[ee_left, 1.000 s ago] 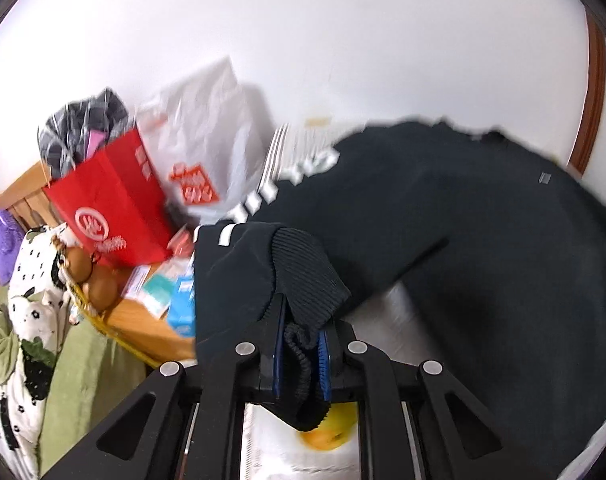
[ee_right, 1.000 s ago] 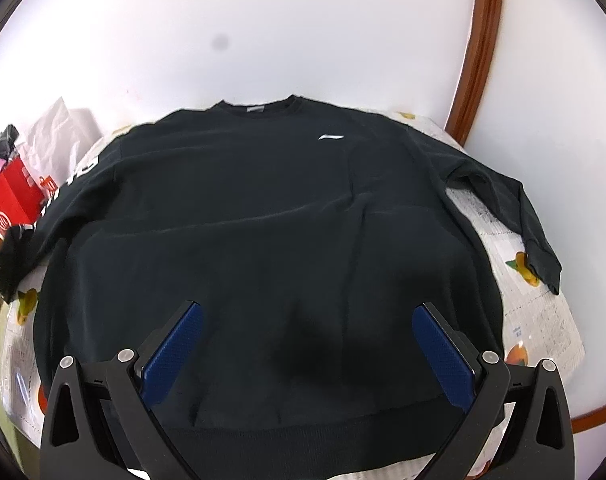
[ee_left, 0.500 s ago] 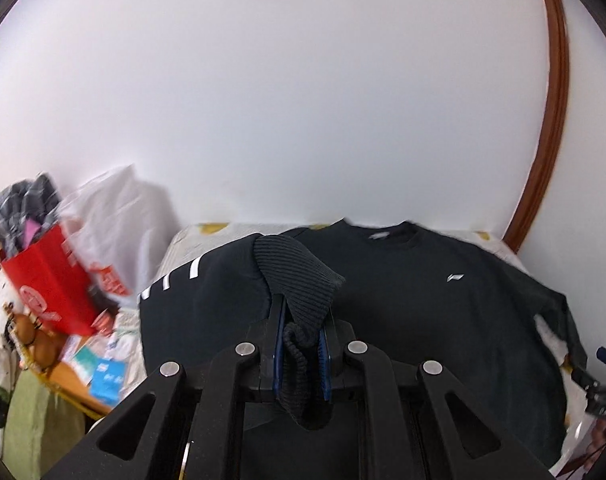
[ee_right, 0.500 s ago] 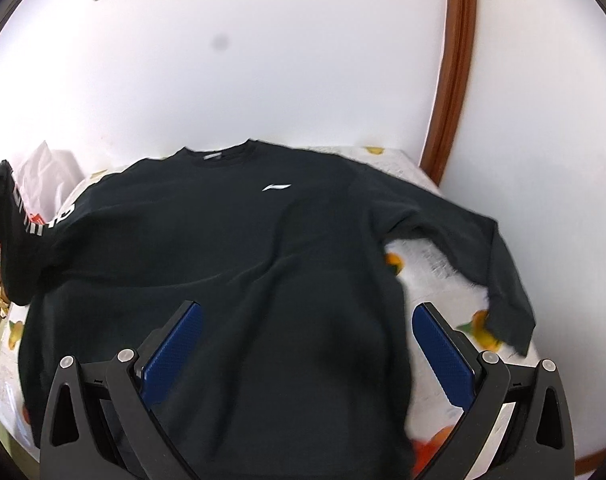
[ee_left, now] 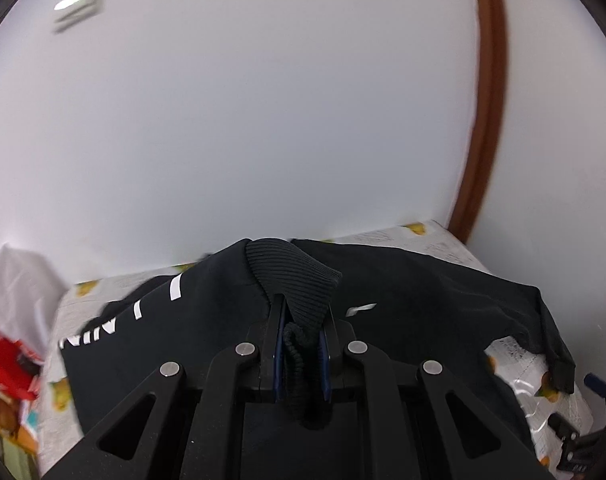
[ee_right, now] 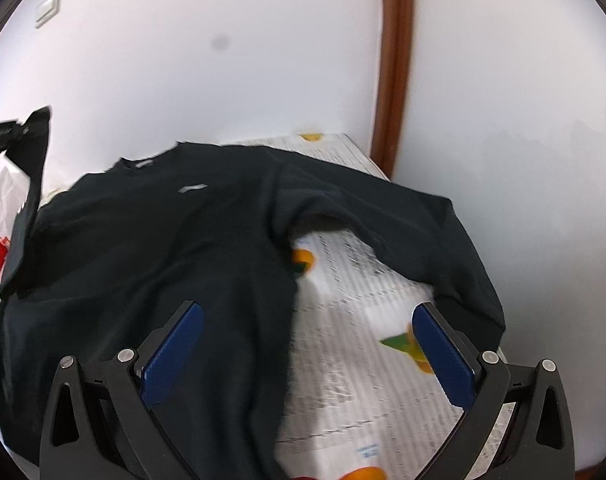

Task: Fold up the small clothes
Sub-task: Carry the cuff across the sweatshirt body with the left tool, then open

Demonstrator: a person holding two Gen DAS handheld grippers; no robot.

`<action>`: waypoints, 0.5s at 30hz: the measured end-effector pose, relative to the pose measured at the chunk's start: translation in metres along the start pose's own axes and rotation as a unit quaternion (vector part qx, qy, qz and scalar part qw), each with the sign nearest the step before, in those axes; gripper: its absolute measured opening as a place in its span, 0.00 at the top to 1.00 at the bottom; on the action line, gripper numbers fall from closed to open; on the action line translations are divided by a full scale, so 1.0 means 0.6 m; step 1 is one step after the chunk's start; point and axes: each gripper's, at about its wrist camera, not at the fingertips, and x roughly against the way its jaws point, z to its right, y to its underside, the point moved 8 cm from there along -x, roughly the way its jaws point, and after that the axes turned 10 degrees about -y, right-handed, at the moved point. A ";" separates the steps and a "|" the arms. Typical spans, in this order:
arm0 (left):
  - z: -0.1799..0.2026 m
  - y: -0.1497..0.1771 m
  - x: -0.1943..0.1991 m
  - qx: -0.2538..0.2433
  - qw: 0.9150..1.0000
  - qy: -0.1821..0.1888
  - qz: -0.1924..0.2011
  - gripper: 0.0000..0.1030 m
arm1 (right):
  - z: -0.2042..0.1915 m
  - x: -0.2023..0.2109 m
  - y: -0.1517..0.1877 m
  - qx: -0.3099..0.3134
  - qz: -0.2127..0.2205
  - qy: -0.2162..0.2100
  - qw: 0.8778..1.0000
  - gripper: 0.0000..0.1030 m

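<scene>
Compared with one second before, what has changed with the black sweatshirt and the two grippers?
The left gripper carried the ribbed cuff across the black sweatshirt. The right gripper shifted toward the other sleeve. Unchanged: left shut on the cuff, right open and empty.

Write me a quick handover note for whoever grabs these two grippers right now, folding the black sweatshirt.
Left gripper: shut on the ribbed cuff, its sleeve lifted above the sweatshirt body.
Right gripper: open, holding nothing, hovering over the sweatshirt's edge and the fruit-print table cover.
Black sweatshirt: front up, logo showing; other sleeve lies out to the side.
Done: one sleeve picked up.
Left: lay that sleeve across the body, fold the other sleeve in, then probably fold the body.
</scene>
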 end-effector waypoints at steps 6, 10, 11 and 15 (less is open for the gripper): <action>0.110 0.003 -0.048 -0.016 0.998 0.058 -0.007 0.87 | 0.037 -0.003 0.038 -0.009 -0.012 0.011 1.000 0.00; 0.148 0.010 -0.069 -0.021 0.997 0.074 -0.020 0.87 | 0.040 -0.003 0.050 0.001 -0.016 0.018 1.000 0.00; 0.158 0.010 -0.075 -0.019 0.997 0.076 -0.023 0.86 | 0.038 -0.005 0.051 0.002 -0.018 0.018 1.000 0.00; 0.168 0.023 -0.073 -0.007 0.991 0.125 -0.049 0.54 | 0.016 -0.006 0.044 0.015 -0.020 0.019 1.000 0.00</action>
